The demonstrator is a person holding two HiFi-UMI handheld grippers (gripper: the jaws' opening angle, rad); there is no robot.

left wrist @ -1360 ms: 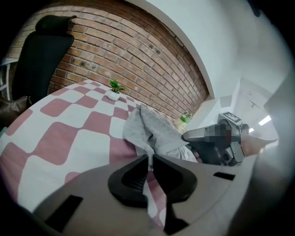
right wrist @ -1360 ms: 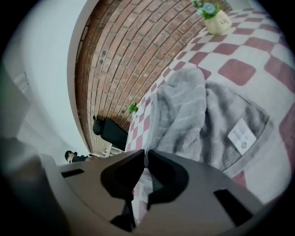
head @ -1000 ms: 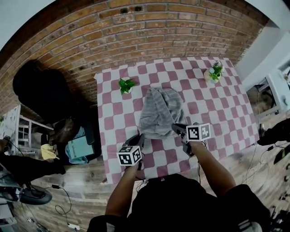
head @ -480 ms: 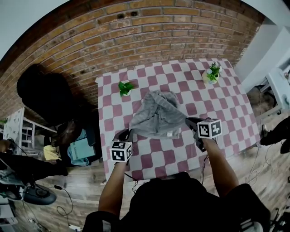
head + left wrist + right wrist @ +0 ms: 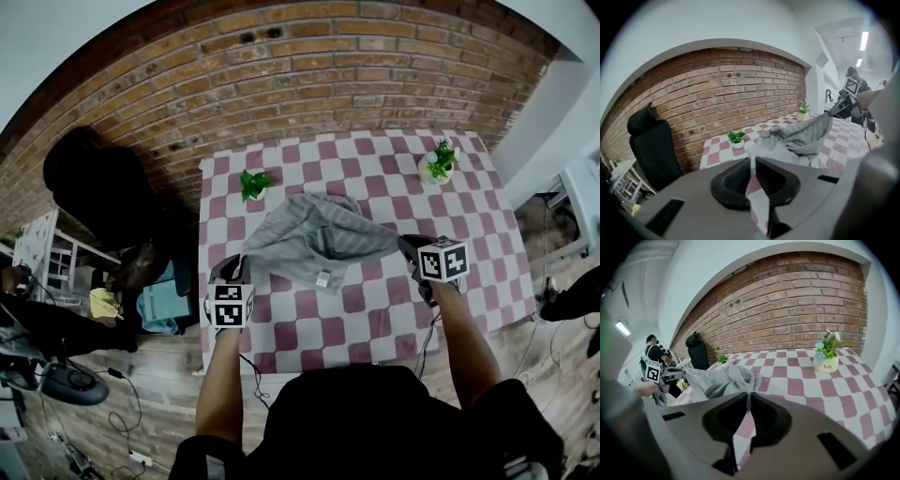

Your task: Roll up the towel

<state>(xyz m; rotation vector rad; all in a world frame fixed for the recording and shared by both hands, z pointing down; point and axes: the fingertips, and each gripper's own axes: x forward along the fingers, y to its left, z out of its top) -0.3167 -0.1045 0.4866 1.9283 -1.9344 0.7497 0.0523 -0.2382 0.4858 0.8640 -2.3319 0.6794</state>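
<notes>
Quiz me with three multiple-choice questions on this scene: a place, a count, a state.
1. Where on the pink-and-white checked table is the cream pot of flowers? A near left corner; B far right corner; C centre.
2. How many potted plants stand on it? A one; B two; C four.
3. The grey striped towel is: A rolled tight; B lying untouched; C held between left gripper and right gripper.
Answers: B, far right edge; B, it plus a leafy plant in a white pot; C, both pairs of jaws pinch it.
</notes>
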